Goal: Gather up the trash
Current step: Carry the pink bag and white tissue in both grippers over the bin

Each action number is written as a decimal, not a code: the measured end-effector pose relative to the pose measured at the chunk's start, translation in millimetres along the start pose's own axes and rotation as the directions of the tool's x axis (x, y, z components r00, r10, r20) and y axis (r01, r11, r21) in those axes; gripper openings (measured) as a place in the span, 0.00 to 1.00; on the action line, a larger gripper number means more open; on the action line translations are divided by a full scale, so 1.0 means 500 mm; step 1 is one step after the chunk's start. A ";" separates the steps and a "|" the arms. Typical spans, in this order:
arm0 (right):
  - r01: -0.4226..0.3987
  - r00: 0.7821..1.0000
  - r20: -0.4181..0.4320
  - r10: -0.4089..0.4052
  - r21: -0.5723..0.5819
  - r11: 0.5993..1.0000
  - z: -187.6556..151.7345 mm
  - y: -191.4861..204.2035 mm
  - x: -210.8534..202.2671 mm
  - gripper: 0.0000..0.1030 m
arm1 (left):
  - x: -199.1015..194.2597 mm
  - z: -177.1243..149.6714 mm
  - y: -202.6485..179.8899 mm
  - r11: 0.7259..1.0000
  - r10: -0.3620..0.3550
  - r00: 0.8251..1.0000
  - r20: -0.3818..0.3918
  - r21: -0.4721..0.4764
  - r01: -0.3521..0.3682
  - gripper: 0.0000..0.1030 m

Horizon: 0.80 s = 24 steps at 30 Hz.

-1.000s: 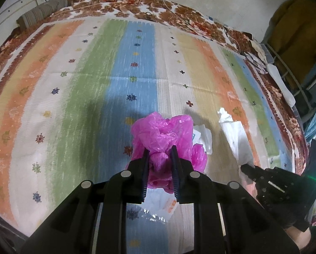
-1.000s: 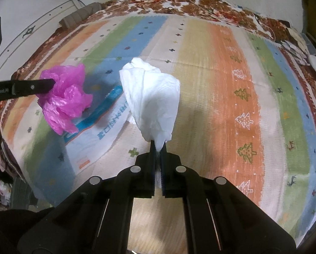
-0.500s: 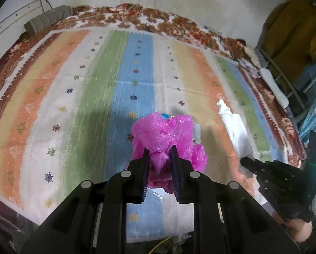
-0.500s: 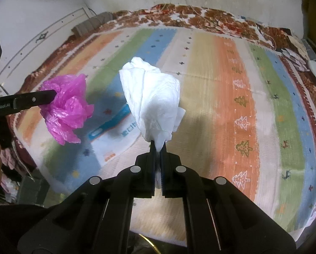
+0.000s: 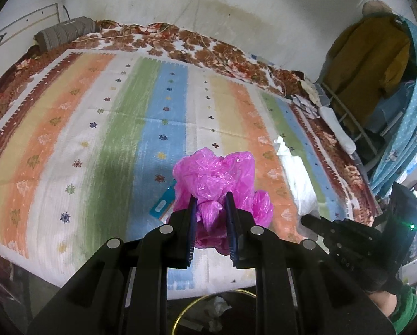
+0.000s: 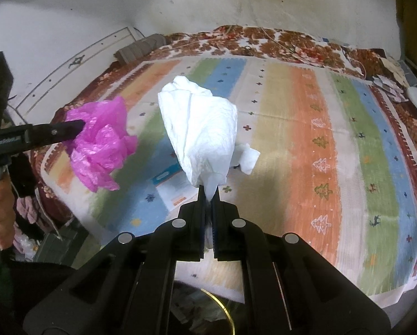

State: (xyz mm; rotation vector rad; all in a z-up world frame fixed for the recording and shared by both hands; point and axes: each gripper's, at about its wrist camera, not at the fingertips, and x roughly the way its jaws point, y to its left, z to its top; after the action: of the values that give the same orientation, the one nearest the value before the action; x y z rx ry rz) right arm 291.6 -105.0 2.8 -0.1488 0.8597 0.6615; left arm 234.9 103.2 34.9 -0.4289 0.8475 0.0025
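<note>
Across the bed [image 5: 55,145] lies a striped blanket [image 6: 306,139] in orange, green, blue and cream bands, over a brown floral cover [image 5: 197,44] that shows along the far edge by the stained wall [image 5: 264,14]. To the right of the bed, in the left wrist view, a mustard garment [image 5: 367,64] and a blue patterned cloth [image 5: 412,117] hang on a rack. At the far left corner rests a grey rolled bundle [image 5: 66,32]. On the blanket near the front edge lies a flat blue and white packet [image 6: 172,184], under and between the two held items. Below the bed's edge a gold ring-shaped rim [image 5: 208,307] shows, with crumpled scraps inside it.

The left gripper [image 5: 210,209] has its jaws partly closed on the knotted neck of a crumpled pink plastic bag [image 5: 217,173], held in the air above the front of the blanket. The right gripper [image 6: 207,195] has its jaws pinched nearly together on the bottom tip of a crumpled white tissue [image 6: 203,131], which stands up from the jaws, also clear of the blanket. In the right wrist view the bag hangs just to the left of the tissue, apart from it.
</note>
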 end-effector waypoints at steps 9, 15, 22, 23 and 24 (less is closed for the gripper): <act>-0.029 0.999 0.043 0.028 0.014 0.999 -0.038 0.043 -0.087 0.03 | -0.061 -0.050 -0.029 0.999 -0.033 0.999 0.038 0.021 0.032 0.17; -0.022 0.998 0.062 0.023 -0.007 1.000 -0.080 0.071 -0.127 0.03 | -0.091 -0.088 -0.050 0.998 -0.047 0.998 0.051 0.052 0.044 0.17; 0.000 0.997 0.076 0.000 0.000 1.000 -0.134 0.081 -0.160 0.03 | -0.144 -0.133 -0.062 0.997 0.016 0.993 0.120 0.074 -0.025 0.17; 0.002 0.997 0.077 -0.002 -0.006 1.000 -0.141 0.085 -0.165 0.03 | -0.149 -0.139 -0.061 0.997 0.011 0.993 0.120 0.075 -0.020 0.17; 0.006 0.997 0.079 -0.005 -0.012 1.000 -0.149 0.089 -0.169 0.03 | -0.152 -0.145 -0.061 0.997 0.003 0.993 0.118 0.072 -0.011 0.17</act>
State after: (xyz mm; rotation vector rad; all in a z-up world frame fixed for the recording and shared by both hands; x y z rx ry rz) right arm 176.7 -138.5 22.6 -0.1350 0.7791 0.6635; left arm 136.7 61.5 59.3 -0.3542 0.7306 0.0034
